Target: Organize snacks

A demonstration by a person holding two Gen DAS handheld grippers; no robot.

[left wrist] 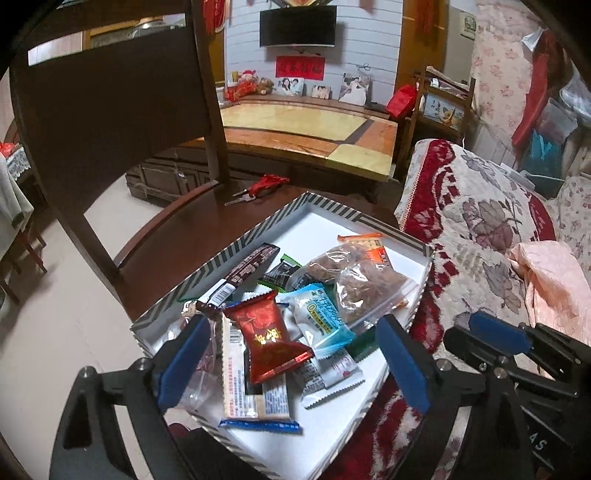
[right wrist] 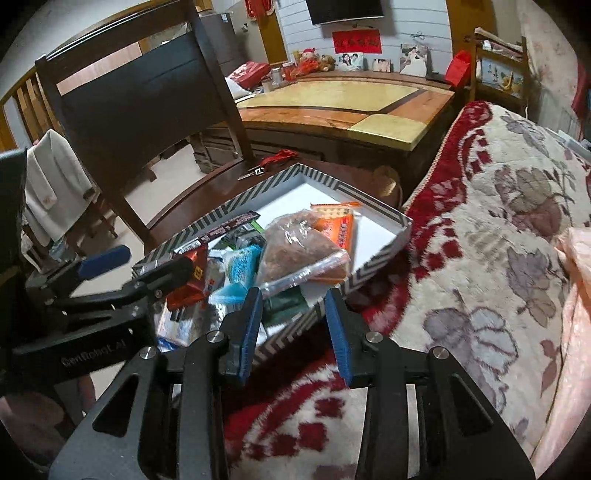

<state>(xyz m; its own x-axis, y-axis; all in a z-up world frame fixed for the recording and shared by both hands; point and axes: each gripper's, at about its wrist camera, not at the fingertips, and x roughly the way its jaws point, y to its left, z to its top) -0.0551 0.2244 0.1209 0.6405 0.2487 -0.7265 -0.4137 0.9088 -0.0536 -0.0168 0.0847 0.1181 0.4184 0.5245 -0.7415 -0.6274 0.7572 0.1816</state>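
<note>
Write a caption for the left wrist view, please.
Open left gripper above a striped box of mixed snack packets, red candy wrapper on top, on a wooden chair.

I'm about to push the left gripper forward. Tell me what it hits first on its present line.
Most likely the red snack packet, lying on top of the pile in the striped box, between the open jaws of the left gripper. Depth is uncertain.

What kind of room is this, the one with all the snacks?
Most likely a family living room. A flat black television hangs on the white wall, framed family photos stand on the long cabinet below it, and a flowery red-and-cream sofa cover lies beside the striped snack box.
</note>
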